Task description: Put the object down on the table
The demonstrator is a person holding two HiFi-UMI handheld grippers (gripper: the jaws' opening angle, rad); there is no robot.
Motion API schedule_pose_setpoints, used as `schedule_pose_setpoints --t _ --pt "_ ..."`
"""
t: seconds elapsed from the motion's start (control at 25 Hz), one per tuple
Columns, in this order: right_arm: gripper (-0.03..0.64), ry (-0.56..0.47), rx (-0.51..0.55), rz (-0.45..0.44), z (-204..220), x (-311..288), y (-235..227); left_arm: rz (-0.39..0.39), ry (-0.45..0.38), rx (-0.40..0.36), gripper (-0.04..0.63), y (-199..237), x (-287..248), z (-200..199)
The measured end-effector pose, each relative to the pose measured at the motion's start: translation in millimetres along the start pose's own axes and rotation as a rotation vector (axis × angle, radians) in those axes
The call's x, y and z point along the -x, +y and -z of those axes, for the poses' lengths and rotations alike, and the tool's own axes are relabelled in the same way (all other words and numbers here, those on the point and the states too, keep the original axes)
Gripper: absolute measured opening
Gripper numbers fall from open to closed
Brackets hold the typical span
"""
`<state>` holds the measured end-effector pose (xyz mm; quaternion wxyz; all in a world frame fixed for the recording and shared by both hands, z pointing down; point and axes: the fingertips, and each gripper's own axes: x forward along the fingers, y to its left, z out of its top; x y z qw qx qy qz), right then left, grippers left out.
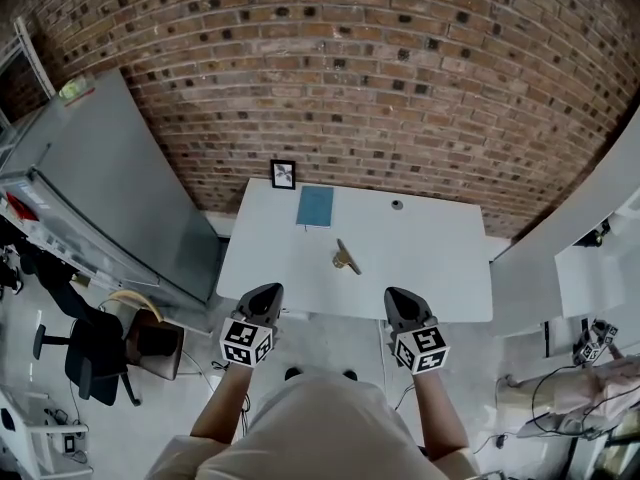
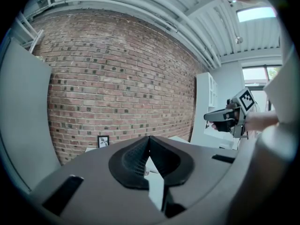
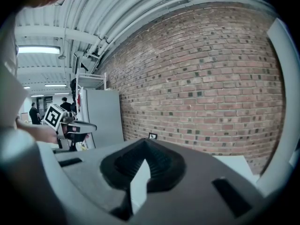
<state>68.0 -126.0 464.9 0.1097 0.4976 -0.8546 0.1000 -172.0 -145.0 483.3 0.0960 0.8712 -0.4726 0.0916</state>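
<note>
The left gripper (image 1: 264,293) hangs at the near edge of the white worktop (image 1: 440,258), its jaws clenched tip to tip with nothing between them. Going across the worktop, a small picture frame (image 1: 283,174) stands at the far left corner and a blue notebook (image 1: 315,206) lies just right of it. A small tan object (image 1: 346,258) lies near the middle, and a little round item (image 1: 397,205) sits toward the far side. The right gripper (image 1: 402,298) hangs at the near edge too, its jaws likewise pressed together and empty.

Neither gripper carries anything, and the tan object, which looks like the task's thing, seems to be resting on the worktop as asked. The likeliest trouble would therefore be a needless reach. Closed jaws pushed forward could strike the tan object and skid it toward the notebook at its 11 o'clock, or spin it back toward the near edge. A wide swing on the left could tip the frame over.

The tan object lies at about 1 o'clock from the left gripper and 11 o'clock from the right. It is apart from both and touches neither. I cannot tell what it is.
</note>
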Motion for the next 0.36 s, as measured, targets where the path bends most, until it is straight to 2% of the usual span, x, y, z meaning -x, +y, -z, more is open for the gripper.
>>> schedule_pose_setpoints --t 0.36 --pt "0.002 -0.002 0.003 -0.004 -2.2 -0.5 -3.3 0.000 -0.009 0.013 -0.008 -1.4 -4.1 -1.6"
